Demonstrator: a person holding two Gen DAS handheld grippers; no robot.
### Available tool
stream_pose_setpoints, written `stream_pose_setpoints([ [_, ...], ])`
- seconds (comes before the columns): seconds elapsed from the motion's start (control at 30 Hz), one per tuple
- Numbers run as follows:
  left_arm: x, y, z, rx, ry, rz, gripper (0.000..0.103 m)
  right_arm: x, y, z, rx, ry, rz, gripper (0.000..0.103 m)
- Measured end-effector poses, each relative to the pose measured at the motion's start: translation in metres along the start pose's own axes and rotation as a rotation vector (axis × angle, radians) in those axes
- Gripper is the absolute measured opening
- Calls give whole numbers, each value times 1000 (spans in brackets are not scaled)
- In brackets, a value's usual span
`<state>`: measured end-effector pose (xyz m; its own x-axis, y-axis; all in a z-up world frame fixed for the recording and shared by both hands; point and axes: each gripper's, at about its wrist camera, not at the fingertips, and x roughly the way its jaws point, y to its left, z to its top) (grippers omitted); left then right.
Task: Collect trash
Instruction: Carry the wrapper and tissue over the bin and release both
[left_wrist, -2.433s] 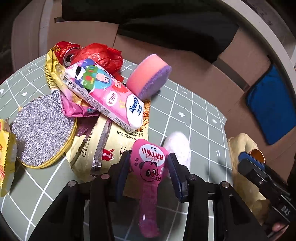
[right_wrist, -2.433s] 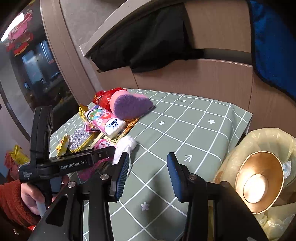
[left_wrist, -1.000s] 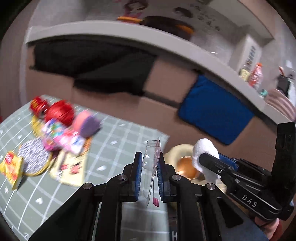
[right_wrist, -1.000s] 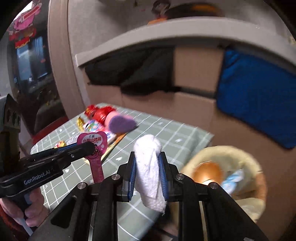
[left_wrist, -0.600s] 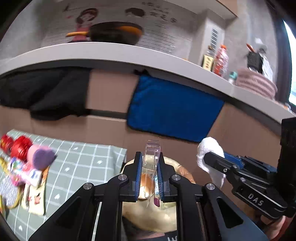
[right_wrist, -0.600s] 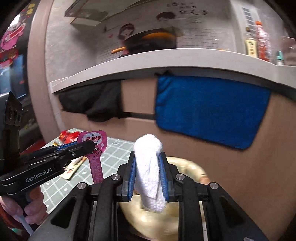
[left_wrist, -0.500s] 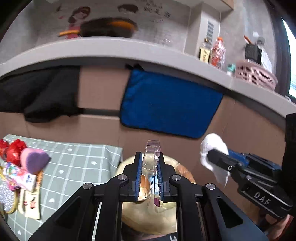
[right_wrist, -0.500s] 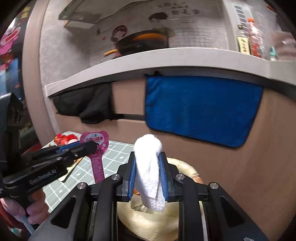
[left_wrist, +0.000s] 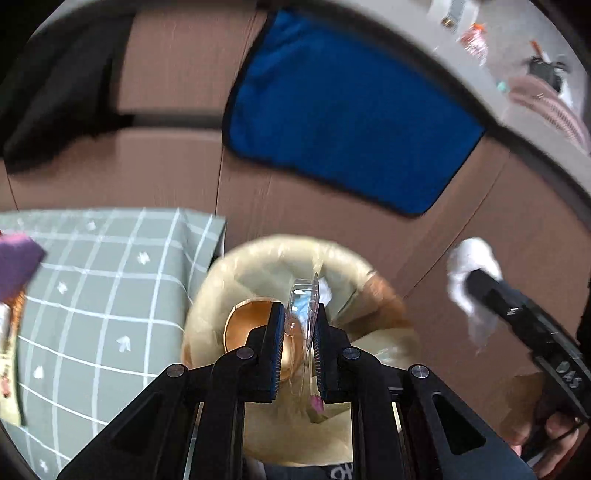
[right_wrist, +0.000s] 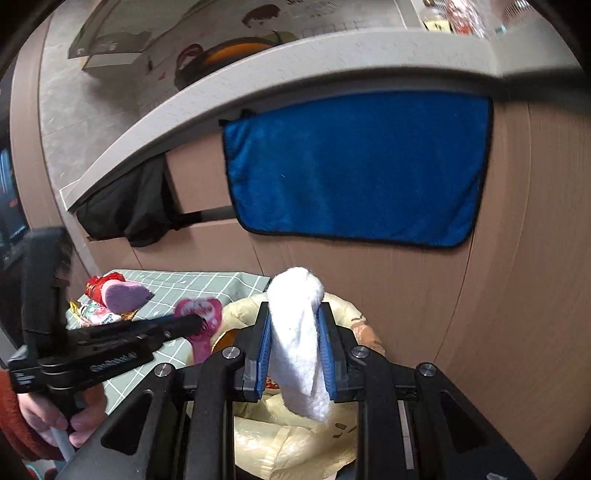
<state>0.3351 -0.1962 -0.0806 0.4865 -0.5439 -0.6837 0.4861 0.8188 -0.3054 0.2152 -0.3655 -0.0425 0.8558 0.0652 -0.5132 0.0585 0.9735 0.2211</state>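
My left gripper (left_wrist: 298, 310) is shut on a pink candy wrapper with a clear plastic edge (left_wrist: 303, 314), held edge-on above the open trash bin lined with a yellowish bag (left_wrist: 258, 258). The wrapper's pink face (right_wrist: 201, 317) shows in the right wrist view, at the tip of the left gripper (right_wrist: 199, 325). My right gripper (right_wrist: 295, 317) is shut on a crumpled white tissue (right_wrist: 297, 332) and holds it above the bin (right_wrist: 295, 435). The tissue (left_wrist: 471, 266) also shows at the right of the left wrist view.
A shiny copper-coloured bowl (left_wrist: 247, 325) lies inside the bin. The green checked table (left_wrist: 110, 288) stands left of the bin, with a purple sponge (right_wrist: 123, 295) and other wrappers (right_wrist: 98, 314) on it. A blue cloth (right_wrist: 354, 170) hangs on the brown wall behind.
Both grippers closed on their items at the table, lifted and swung right. In the last half second the left gripper tilted down over the bin; the right stayed above it with the tissue.
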Motion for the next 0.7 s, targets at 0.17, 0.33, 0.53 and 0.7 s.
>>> stream_pose_setpoints([
  [0.17,46,10,-6,-59,111,-20,14,17,-12,-6,28,34,-3,22],
  [0.33,70,9,-8,-63,149,-31,14,36,-20,-11,42,77,-7,22],
  [0.53,52,12,-7,-70,102,-49,22,56,-19,-17,45,117,-4,22],
  [0.7,27,15,-7,-89,18,-34,41,68,-14,-21,46,136,2,29],
])
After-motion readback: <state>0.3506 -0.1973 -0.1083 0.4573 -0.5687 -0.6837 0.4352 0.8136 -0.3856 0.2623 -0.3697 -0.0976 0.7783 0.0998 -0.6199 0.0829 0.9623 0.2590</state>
